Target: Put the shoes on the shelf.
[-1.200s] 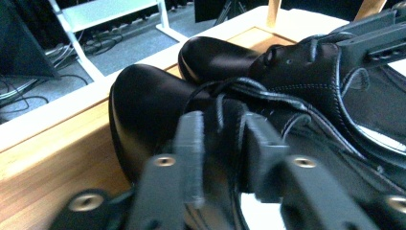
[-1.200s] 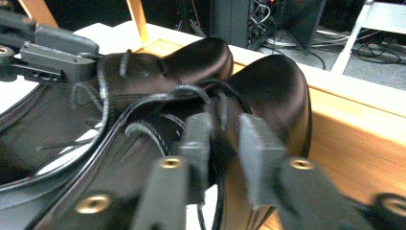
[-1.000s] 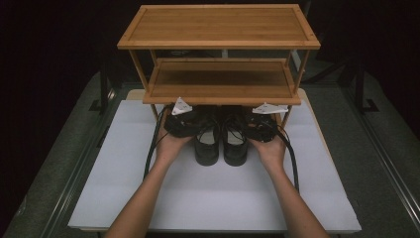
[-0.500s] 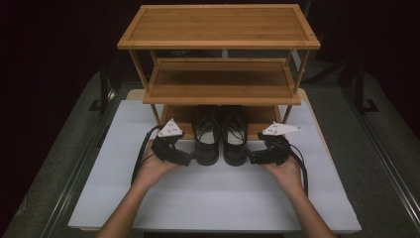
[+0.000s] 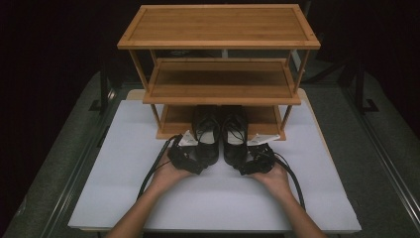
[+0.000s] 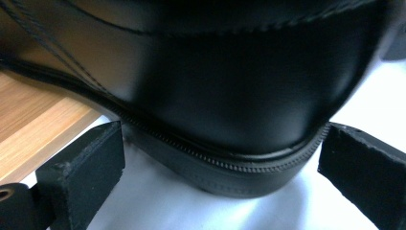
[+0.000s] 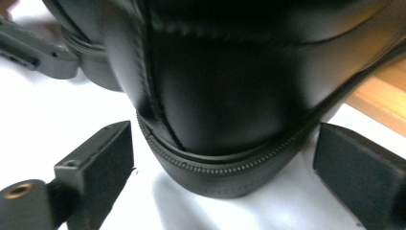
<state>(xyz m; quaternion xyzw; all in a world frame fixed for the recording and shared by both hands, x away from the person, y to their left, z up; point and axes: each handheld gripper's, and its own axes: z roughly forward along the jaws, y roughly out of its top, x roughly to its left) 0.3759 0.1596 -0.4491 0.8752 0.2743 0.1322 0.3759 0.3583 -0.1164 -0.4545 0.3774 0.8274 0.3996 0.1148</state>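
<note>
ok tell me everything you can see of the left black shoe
The left shoe is black, smooth and glossy like leather, laced, with a stitched welt around its rounded heel. It stands upright, toe on the rack's bottom shelf, heel on the white mat, beside its twin. The left tool flanks the heel, open, not touching.

Both shoes (image 5: pixel 221 134) are glossy black leather with black stitching and ribbed black welts. The rack (image 5: pixel 218 29), upper centre of the high view, is honey-brown bamboo with straight grain. The board (image 5: pixel 119 198) beneath is plain white, and the grippers' pads (image 6: pixel 84 167) are matt black.
</note>
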